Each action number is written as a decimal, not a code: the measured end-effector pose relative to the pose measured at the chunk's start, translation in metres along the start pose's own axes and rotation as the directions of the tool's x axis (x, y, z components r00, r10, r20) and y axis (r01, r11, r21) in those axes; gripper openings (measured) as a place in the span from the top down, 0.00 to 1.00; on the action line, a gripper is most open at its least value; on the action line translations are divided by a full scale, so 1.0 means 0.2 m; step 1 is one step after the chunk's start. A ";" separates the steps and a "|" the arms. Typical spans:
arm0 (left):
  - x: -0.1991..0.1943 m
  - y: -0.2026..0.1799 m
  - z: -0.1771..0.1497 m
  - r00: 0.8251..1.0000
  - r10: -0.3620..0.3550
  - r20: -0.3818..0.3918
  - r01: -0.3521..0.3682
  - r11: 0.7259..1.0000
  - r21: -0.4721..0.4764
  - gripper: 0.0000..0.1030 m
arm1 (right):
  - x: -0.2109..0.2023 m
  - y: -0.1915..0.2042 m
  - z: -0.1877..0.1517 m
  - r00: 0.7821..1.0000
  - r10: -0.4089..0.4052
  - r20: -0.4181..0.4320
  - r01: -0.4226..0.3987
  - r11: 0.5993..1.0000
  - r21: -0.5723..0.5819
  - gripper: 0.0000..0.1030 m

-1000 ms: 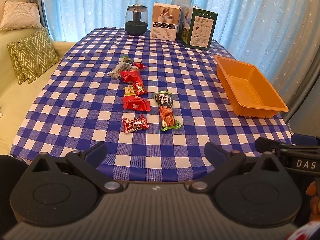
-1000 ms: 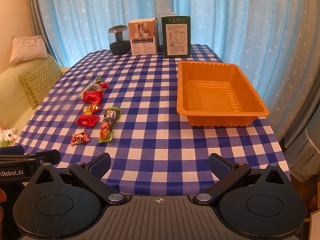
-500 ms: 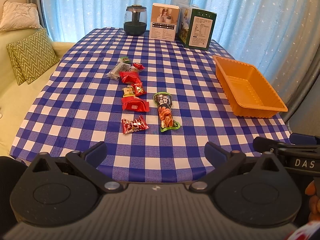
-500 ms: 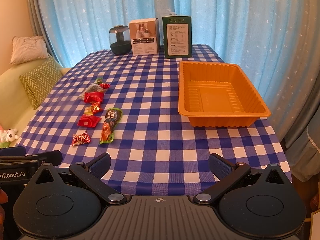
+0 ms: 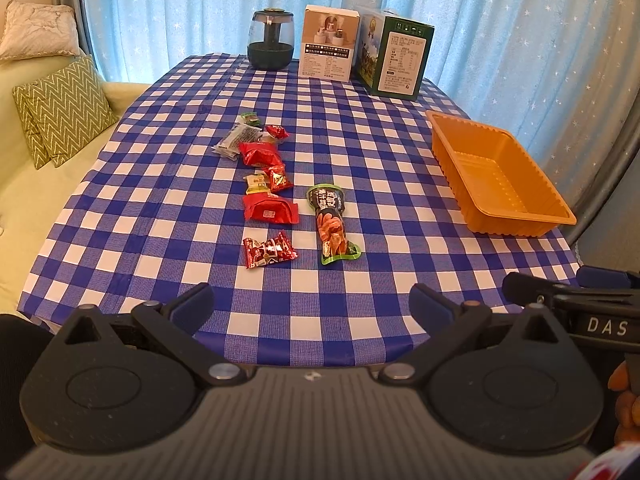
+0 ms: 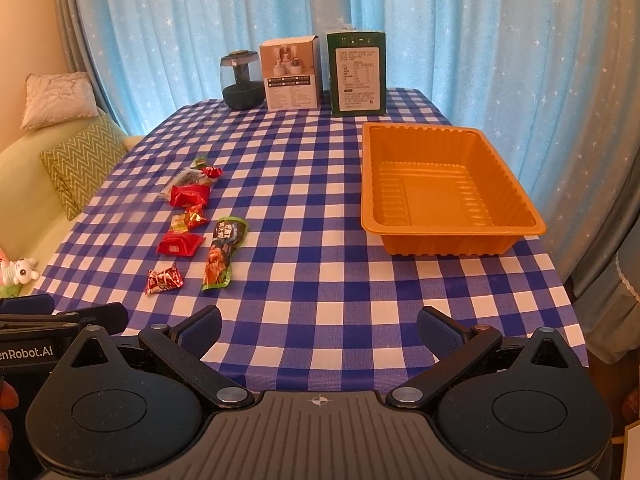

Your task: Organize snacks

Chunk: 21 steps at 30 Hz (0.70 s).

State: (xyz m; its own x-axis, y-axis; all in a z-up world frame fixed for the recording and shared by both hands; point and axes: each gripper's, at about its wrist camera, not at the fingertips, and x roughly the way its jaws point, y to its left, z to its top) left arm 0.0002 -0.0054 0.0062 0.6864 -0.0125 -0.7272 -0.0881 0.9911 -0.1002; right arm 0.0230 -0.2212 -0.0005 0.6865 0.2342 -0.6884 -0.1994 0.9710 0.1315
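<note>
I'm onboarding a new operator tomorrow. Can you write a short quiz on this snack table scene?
1. True or false: the orange tray already holds a snack.
2. Which snack lies nearest the left gripper? A) the small red candy B) the long green-edged packet C) the grey packet
3. Fill in: both the left gripper and the right gripper are ____.

Key: 1 false; 2 A; 3 open.

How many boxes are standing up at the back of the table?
2. The white box stands beside the dark jar; the green box stands right of it, behind the orange tray.
</note>
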 end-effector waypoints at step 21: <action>0.34 0.16 0.15 0.998 -0.049 -0.043 0.056 0.978 0.200 0.13 | 0.22 0.06 0.05 0.997 0.068 0.024 -0.068 0.998 -0.008 0.01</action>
State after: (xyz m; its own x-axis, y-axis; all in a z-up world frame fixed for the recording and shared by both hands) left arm 0.0651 0.0292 -0.0266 0.6585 -0.0666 -0.7496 0.0971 0.9953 -0.0032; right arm 0.0574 -0.1999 -0.0215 0.6881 0.3012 -0.6601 -0.2515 0.9524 0.1724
